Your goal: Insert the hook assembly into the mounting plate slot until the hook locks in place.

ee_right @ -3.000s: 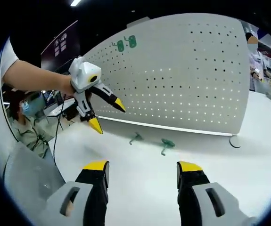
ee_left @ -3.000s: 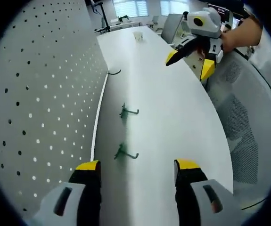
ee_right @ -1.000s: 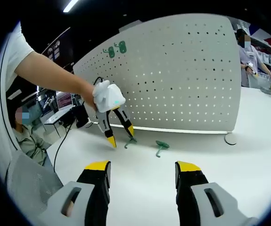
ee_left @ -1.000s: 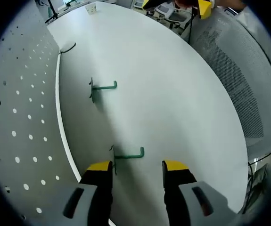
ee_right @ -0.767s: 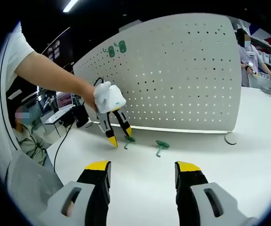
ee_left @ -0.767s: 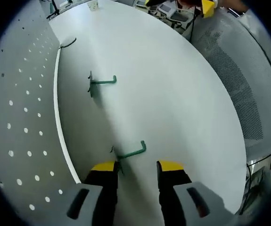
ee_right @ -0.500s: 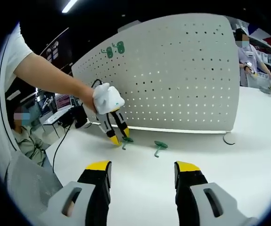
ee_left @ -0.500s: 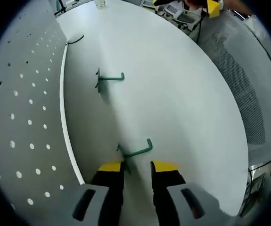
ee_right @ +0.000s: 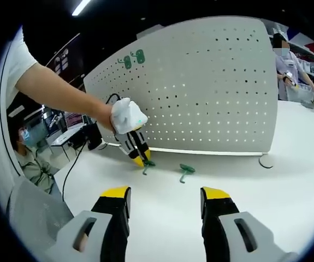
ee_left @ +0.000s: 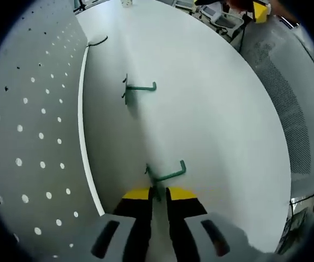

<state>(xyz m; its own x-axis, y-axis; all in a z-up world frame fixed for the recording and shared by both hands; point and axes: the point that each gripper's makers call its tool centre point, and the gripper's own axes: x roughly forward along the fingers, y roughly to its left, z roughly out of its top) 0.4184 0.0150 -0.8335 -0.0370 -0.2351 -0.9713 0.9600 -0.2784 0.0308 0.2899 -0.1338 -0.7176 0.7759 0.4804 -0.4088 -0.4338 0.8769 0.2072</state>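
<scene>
The white table [ee_left: 217, 109] has wide bare surface to the right of the two green hooks; the pegboard [ee_left: 31, 109] stands along its left edge. The left gripper [ee_left: 158, 192] has closed since a second ago: its jaws now pinch the base of the near hook [ee_left: 166, 176], which lies on the table near the pegboard's foot. The far hook [ee_left: 139, 88] lies untouched. The right gripper [ee_right: 165, 197] hovers with jaws wide apart, holding nothing. The right gripper view adds two green pieces [ee_right: 133, 58] mounted high on the pegboard.
</scene>
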